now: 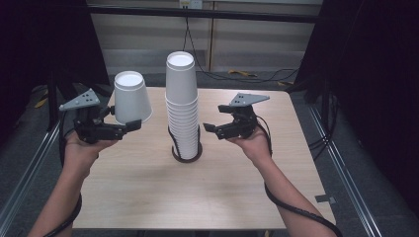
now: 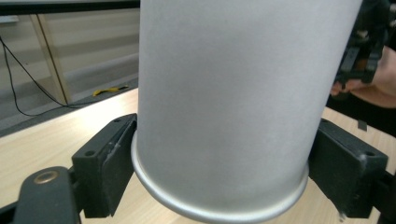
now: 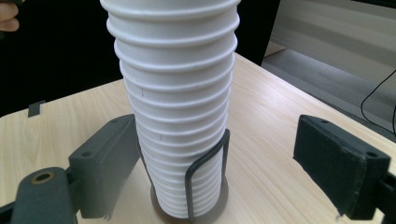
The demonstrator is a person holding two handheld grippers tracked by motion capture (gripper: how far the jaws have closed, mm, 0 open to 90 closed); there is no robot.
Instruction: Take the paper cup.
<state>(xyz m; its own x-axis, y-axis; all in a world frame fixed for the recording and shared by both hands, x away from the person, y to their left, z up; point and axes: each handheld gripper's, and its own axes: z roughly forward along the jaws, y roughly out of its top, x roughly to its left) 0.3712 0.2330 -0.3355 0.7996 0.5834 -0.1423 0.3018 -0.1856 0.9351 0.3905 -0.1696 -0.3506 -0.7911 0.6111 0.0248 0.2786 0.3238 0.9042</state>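
1. Left gripper (image 1: 129, 125): held above the left part of the wooden table (image 1: 148, 192); its jaws pinch a single white paper cup (image 1: 131, 98) near the rim, one jaw on each side of the wall. The cup is upside down, its base uppermost, lifted clear of the table
2. In the left gripper view the same cup (image 2: 233, 107) sits between the two black jaws, with its rolled rim at the bottom
3. Right gripper (image 1: 211, 129): jaws spread wide, holding nothing, just beside the right side of the stack of white cups (image 1: 182, 106)
4. In the right gripper view the stack (image 3: 177, 116) stands nearer one jaw; contact cannot be told
5. Stack: many inverted cups nested together, standing upright at the table's centre in a dark round holder (image 1: 187, 158) with wire uprights (image 3: 208, 177)
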